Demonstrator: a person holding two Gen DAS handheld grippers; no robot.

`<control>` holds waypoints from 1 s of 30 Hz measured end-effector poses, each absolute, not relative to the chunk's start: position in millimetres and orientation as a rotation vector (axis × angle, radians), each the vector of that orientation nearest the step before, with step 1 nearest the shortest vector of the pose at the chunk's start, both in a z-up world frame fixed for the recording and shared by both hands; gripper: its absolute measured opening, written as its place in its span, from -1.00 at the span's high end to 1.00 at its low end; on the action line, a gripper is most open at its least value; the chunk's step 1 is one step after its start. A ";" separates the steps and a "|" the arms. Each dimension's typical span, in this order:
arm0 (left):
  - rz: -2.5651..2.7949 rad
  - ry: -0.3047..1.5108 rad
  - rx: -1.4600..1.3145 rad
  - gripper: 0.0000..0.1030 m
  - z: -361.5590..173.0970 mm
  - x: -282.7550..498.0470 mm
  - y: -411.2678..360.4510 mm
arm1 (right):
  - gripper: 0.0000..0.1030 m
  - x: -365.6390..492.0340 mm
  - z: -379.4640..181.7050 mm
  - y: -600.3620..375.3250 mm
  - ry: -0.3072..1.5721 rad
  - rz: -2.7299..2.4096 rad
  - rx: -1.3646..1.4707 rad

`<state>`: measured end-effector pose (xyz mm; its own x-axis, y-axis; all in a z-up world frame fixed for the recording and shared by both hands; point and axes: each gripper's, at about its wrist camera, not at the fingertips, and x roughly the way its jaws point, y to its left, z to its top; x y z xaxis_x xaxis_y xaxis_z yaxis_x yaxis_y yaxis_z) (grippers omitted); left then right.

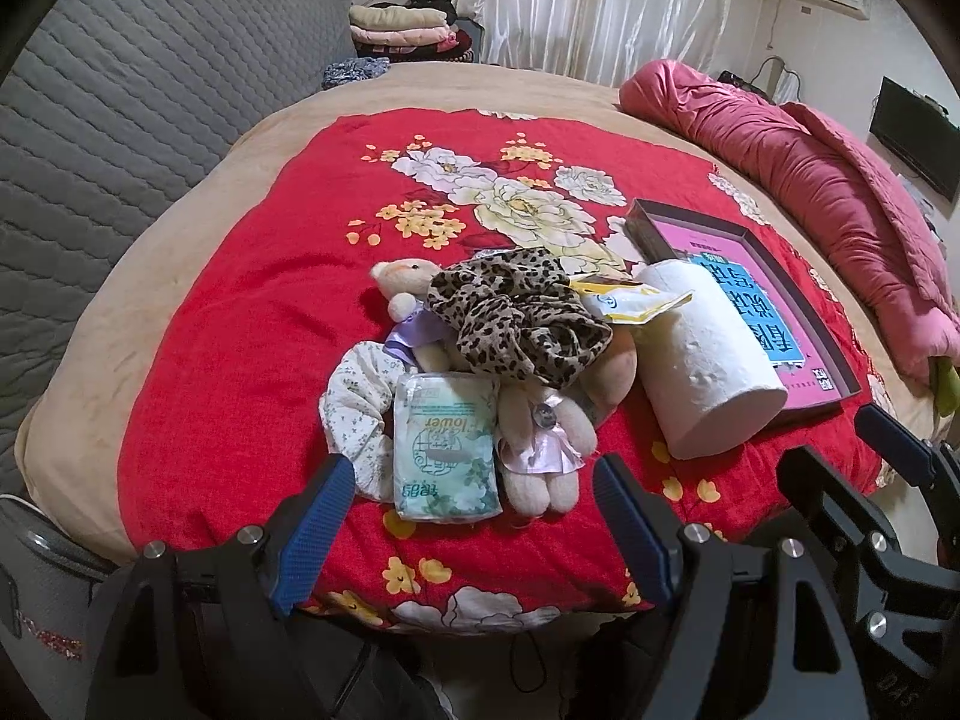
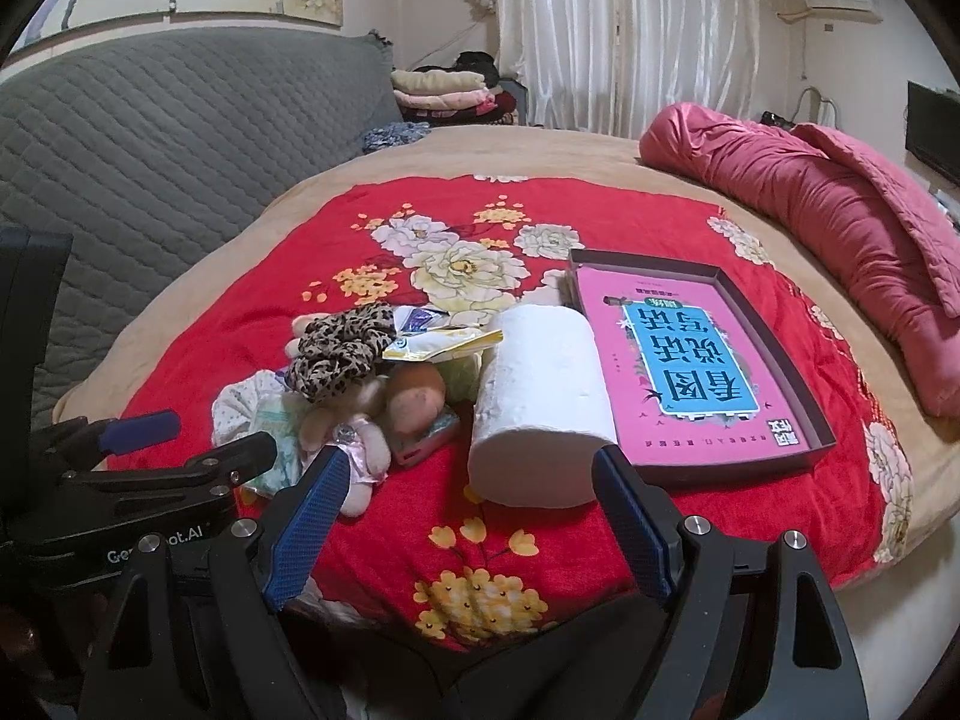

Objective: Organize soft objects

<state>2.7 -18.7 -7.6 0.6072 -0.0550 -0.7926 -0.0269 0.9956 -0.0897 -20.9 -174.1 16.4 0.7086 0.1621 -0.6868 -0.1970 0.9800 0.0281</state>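
Observation:
A heap of soft things lies on the red floral blanket [image 1: 240,312]: a leopard scrunchie [image 1: 516,312], a white floral scrunchie [image 1: 354,408], a tissue pack [image 1: 444,444], small plush bears [image 1: 540,444] and a yellow sachet [image 1: 630,300]. A white paper roll [image 1: 708,372] lies beside them, next to a shallow box [image 1: 774,294] with a pink book inside. My left gripper [image 1: 474,480] is open and empty, just short of the tissue pack. My right gripper [image 2: 471,474] is open and empty, just short of the paper roll [image 2: 540,402]; the box [image 2: 702,360] is to its right.
A rolled pink quilt [image 2: 828,204] lies along the bed's right side. A grey quilted headboard [image 2: 150,138] stands at the left. Folded clothes [image 2: 444,90] are stacked behind the bed near white curtains. The left gripper's body [image 2: 120,480] shows at the right wrist view's left.

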 end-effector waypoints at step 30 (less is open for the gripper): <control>0.010 0.973 -0.216 -0.57 -13.7 2.8 22.7 | -0.62 -16.8 11.5 -166.6 0.778 0.254 -0.049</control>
